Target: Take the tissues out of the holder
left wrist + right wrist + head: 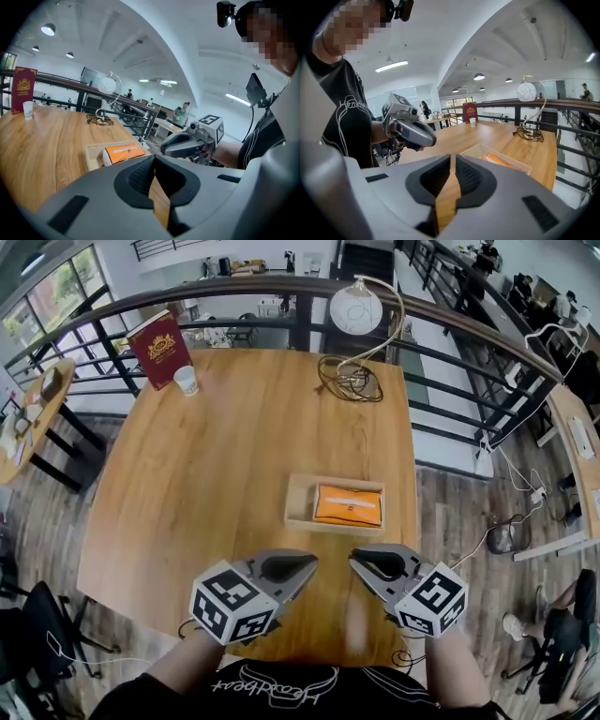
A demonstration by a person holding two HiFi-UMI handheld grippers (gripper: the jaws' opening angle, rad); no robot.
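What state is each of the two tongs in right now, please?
Left tongs: closed, holding nothing.
Right tongs: closed, holding nothing.

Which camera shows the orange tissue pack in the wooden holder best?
Head view: the orange tissue pack lies whole, seen from above. The left gripper view shows it smaller, side-on; the right gripper view shows only a strip.
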